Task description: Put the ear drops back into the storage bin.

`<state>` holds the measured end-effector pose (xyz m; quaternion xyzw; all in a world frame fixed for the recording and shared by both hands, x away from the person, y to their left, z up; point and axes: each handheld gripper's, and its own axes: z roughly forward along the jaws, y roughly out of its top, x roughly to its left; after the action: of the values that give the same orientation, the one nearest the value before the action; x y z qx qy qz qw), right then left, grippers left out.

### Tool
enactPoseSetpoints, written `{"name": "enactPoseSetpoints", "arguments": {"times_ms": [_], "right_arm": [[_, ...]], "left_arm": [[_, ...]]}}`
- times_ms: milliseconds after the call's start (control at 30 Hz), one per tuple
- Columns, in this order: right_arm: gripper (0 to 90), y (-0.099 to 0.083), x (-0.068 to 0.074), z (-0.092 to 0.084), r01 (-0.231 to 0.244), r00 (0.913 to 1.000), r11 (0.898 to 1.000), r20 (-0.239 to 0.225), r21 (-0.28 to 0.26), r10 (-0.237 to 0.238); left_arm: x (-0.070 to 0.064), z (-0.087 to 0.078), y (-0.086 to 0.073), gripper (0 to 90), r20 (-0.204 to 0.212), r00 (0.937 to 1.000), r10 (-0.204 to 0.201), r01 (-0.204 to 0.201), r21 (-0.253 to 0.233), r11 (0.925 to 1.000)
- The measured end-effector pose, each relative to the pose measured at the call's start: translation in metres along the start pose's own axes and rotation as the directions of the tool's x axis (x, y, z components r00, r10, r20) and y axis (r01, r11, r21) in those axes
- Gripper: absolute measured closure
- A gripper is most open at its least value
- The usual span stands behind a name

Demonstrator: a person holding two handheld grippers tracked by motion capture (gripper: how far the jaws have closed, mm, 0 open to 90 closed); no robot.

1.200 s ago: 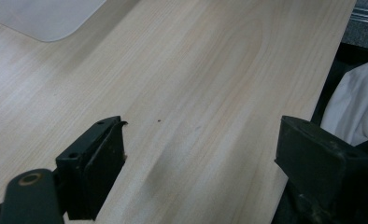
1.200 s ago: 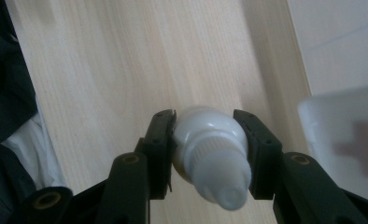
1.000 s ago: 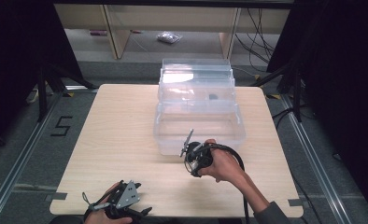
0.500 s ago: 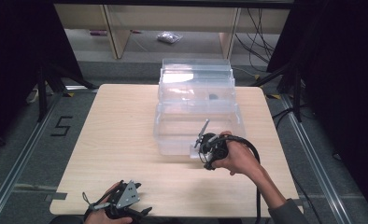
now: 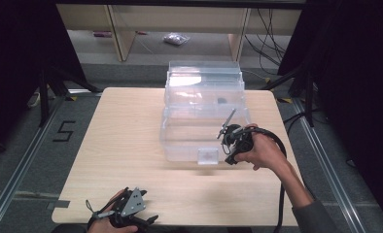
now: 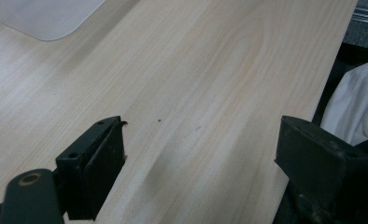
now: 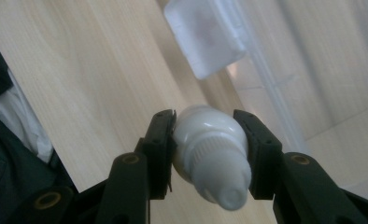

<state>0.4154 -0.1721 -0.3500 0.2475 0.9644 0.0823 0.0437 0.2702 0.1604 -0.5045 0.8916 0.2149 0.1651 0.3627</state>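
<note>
— Moved since a second ago: right gripper (image 5: 228, 141) with the small white plastic bottle (image 7: 210, 156), carried up and toward 1 o'clock, now against the front right of the clear plastic lidded storage box (image 5: 189, 138). Left gripper (image 5: 124, 211) unmoved.

— Left to right, then?

— Left gripper low at 7 o'clock on the pale wooden table (image 5: 126, 141), near its front edge, jaws wide apart, nothing between, bare wood beneath. Clear box at 12 o'clock, white latch tab (image 5: 208, 156) on its front wall.

— And at the right?

— Right gripper at 3 o'clock, jaws narrowed and clamped on the white bottle, cap toward the camera, latch tab just beyond.
</note>
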Motion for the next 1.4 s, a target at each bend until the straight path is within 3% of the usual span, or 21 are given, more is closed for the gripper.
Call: {"name": "enactPoseSetpoints", "arguments": {"times_ms": [133,200,233,300,400,433,500,633,1033,1400], "right_arm": [[60.2,-0.001,-0.011,-0.007,-0.001,0.9999,1.0,0.01,-0.007,0.001],[60.2,-0.001,-0.014,-0.011,-0.031,0.9995,1.0,0.011,0.002,0.03],[60.2,-0.001,-0.018,-0.011,-0.013,0.9999,1.0,0.01,-0.011,0.013],[60.2,-0.001,-0.022,-0.015,-0.043,0.9989,0.999,0.018,-0.008,0.043],[60.2,0.0,-0.029,-0.018,-0.052,0.9984,0.999,0.019,-0.012,0.052],[60.2,0.0,-0.032,-0.019,-0.049,0.9985,0.999,0.025,-0.024,0.049],[60.2,0.001,-0.037,-0.02,-0.05,0.9983,0.998,0.029,-0.026,0.05],[60.2,0.004,-0.046,-0.021,-0.091,0.9953,0.996,0.032,-0.018,0.091],[60.2,0.01,-0.081,0.001,-0.162,0.9864,0.987,0.027,-0.009,0.162],[60.2,0.015,-0.096,0.018,-0.212,0.9769,0.977,0.032,0.033,0.211]], "left_arm": [[0.0,0.0,0.0,15.2,0.0,1.0,0.002,-0.002,0.0,1.0],[0.0,0.0,0.0,15.1,0.001,1.0,0.001,-0.001,0.0,1.0],[0.0,0.0,0.0,15.1,0.0,1.0,0.002,-0.002,0.0,1.0],[0.0,0.0,0.0,15.1,0.002,1.0,0.001,-0.001,0.001,1.0],[-0.001,0.001,0.0,15.1,0.004,1.0,-0.003,0.003,0.0,1.0],[0.001,-0.001,0.0,15.1,-0.001,0.9998,0.018,-0.018,0.015,0.9997],[0.0,0.0,0.0,15.1,0.003,1.0,-0.001,0.001,0.001,1.0],[0.0,0.0,0.0,15.1,0.006,1.0,0.001,-0.001,0.002,1.0],[0.0,0.0,0.0,15.1,0.005,1.0,0.0,0.0,-0.003,1.0],[0.0,0.0,0.0,15.1,0.008,1.0,-0.004,0.004,-0.004,1.0]]}}
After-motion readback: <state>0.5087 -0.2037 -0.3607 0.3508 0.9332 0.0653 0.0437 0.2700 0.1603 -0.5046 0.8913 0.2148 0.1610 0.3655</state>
